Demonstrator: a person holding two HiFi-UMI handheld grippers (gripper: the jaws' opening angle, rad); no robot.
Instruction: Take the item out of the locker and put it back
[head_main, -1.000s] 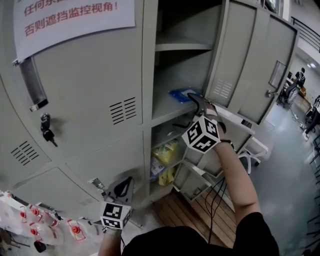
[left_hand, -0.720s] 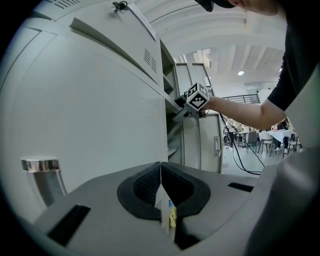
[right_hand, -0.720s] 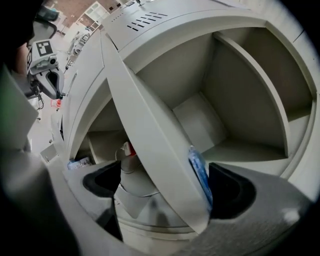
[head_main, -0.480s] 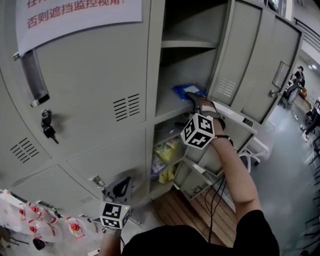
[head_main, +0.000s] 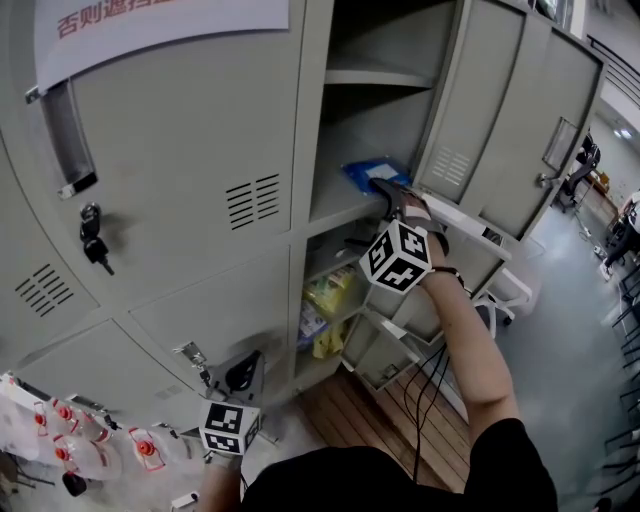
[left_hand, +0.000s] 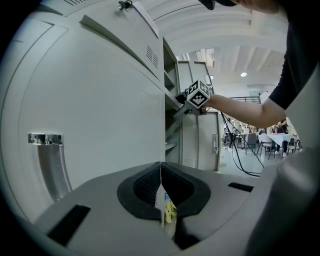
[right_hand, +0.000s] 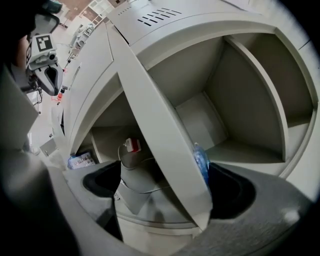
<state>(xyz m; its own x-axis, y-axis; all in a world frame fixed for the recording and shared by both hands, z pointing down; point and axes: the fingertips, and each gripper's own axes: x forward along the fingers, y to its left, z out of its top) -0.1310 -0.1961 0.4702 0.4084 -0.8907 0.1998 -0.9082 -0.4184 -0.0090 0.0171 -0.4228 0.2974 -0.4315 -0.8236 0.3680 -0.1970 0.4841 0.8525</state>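
Blue and thin, the packet (head_main: 372, 172) lies at the front of the middle shelf (head_main: 335, 208) in the open grey locker (head_main: 200, 170), so the item is inside and not yet taken out. The right hand-held gripper (head_main: 388, 192) reaches in at that shelf with its jaws set wide. Its own view shows the shelf's metal front edge (right_hand: 165, 150) running between them and the packet just beside one pad, not clamped. The left hand-held gripper (head_main: 245, 375) hangs low in front of the closed lower doors, jaws pressed together with nothing between them. The step in hand looks like the pick-up, with the task near its start. The main risk, as I judge it, is that the jaws close on the front edge instead of the packet, since the metal sits squarely in the gap; the grip would then jam on steel and the packet would stay put. A push forward to clear the edge could shove the light packet deeper along the shelf, out of easy reach. Being flat and probably slippery, it may also slide out of a pinch taken only at its corner and drop into the compartment below, where yellow bags (head_main: 332, 300) lie. The open door (head_main: 480, 130) stands close beside the wrist and could catch the trailing cable (head_main: 425, 400) on the way out
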